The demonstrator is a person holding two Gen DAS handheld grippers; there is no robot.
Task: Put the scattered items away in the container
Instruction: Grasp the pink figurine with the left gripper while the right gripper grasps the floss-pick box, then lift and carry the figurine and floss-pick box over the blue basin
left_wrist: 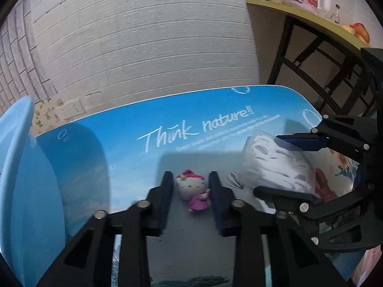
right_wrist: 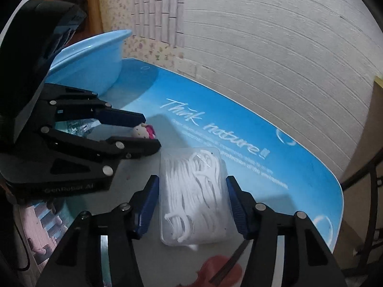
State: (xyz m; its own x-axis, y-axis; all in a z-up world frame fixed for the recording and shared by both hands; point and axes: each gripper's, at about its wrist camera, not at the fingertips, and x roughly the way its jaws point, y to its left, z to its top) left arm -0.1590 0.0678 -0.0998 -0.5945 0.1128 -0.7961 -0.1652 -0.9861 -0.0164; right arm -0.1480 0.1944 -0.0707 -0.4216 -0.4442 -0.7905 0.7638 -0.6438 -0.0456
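Left wrist view: left gripper (left_wrist: 191,192) is sitting closed on the small plush cat toy (left_wrist: 192,189), pads pressing both flanks, toy at lower centre of frame lying on the blue tabletop (left_wrist: 134,157), pink body trailing toward the camera. Blue basin (left_wrist: 16,143) is filling the far left edge, so the carry looks like a straight swing toward frame-left; this hand is the nearer one to the container. Right wrist view: right gripper (right_wrist: 191,205) is straddling the clear bag of white cord (right_wrist: 194,196) at lower centre, jaws about half open, pads at or just off the bag's two sides; I can't tell whether they are touching, so I'm not calling it a grip. Bag's long axis is running away from the camera, along the fingers, so the jaws are closing across its short width. From here the basin is sitting upper left, beyond the left gripper, so the right hand's path is looking partly blocked.
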